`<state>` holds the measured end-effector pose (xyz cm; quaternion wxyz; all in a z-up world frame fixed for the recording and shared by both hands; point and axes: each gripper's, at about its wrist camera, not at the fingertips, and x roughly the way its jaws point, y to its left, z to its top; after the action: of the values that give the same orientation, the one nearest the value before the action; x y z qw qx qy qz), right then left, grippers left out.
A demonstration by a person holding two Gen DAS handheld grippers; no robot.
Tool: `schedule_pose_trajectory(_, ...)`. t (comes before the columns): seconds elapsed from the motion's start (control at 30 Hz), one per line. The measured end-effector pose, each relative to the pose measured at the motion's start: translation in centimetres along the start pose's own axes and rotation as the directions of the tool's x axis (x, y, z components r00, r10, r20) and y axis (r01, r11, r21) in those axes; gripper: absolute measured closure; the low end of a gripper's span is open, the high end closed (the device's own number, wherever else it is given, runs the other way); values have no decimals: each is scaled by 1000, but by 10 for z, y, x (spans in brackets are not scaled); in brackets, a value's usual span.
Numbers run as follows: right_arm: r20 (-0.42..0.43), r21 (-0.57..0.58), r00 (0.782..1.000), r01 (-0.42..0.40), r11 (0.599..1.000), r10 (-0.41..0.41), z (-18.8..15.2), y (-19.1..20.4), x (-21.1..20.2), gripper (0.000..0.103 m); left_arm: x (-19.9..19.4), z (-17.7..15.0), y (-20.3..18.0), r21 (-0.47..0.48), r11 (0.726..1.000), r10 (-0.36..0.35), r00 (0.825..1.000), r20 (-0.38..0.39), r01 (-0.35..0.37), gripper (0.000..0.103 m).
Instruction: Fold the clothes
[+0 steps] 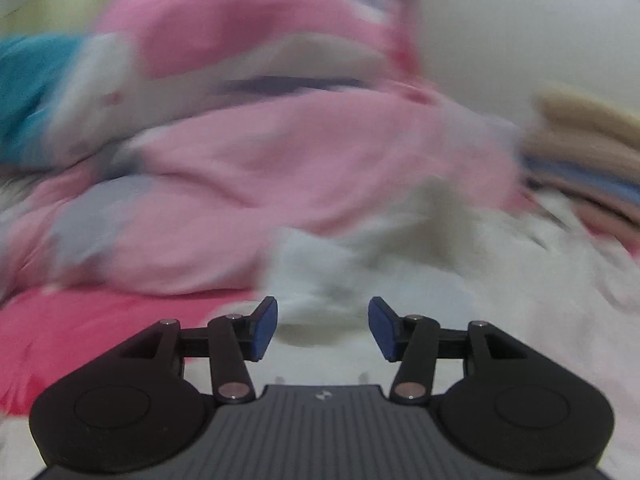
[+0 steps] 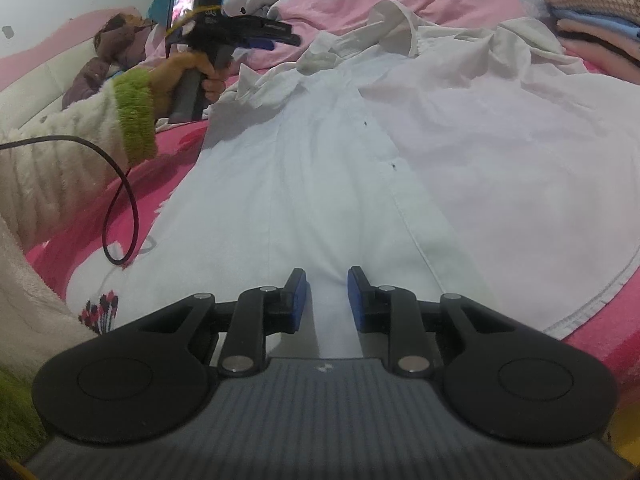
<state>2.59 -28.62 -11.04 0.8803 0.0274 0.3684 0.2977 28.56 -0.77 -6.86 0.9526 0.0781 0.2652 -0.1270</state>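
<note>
One white shirt (image 2: 360,152) lies spread front-up on the bed, over a bright pink bedspread (image 2: 600,320); its placket runs down the middle toward the right wrist camera, two small dark buttons show on it, and the collar (image 2: 392,20) and upper part are crumpled at the far end. The stitched hem curves along the near right edge. The right claw (image 2: 327,300) hovers low over the shirt's lower front with its blue pads a little apart and nothing between them. The left claw (image 1: 322,328), blurred in its own view, is spread wide and empty above the rumpled white cloth; in the right view it is held up near the collar by the left hand (image 2: 188,76) in a green-cuffed fleece sleeve. Behind lies a heap of pale pink bedding (image 1: 280,140), and at the far right one stack of folded clothes (image 2: 596,12).
</note>
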Motion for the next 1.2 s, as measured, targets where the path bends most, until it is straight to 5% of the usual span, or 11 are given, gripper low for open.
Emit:
schedule_pose_trajectory(0.13,3,10,1000,6,1000,-6,0,2,0,81,37,11,-38,39,985,-159,978,-138,166,62)
schedule_pose_trajectory(0.23,11,21,1000,8,1000,-8,-2,3,0,81,78,17,-48,-20,979,-200,953,-227,201,72)
schedule_pose_trajectory(0.5,24,80,999,-25,997,23,-4,-5,2,81,135,35,-60,18,998,-63,982,-179,67,76)
schedule_pose_trajectory(0.8,53,128,998,-48,991,42,-9,-10,1,81,167,52,-76,40,997,66,991,-118,-61,74)
schedule_pose_trajectory(0.9,57,127,998,-43,991,36,-10,-7,0,81,159,57,-72,27,996,84,988,-129,-81,54)
schedule_pose_trajectory(0.97,59,126,998,-39,991,32,-10,-7,0,81,143,63,-61,-21,997,70,987,-146,-74,31)
schedule_pose_trajectory(1.2,70,130,997,-26,991,17,-12,-5,0,81,24,69,-17,-27,998,48,993,-109,-51,15)
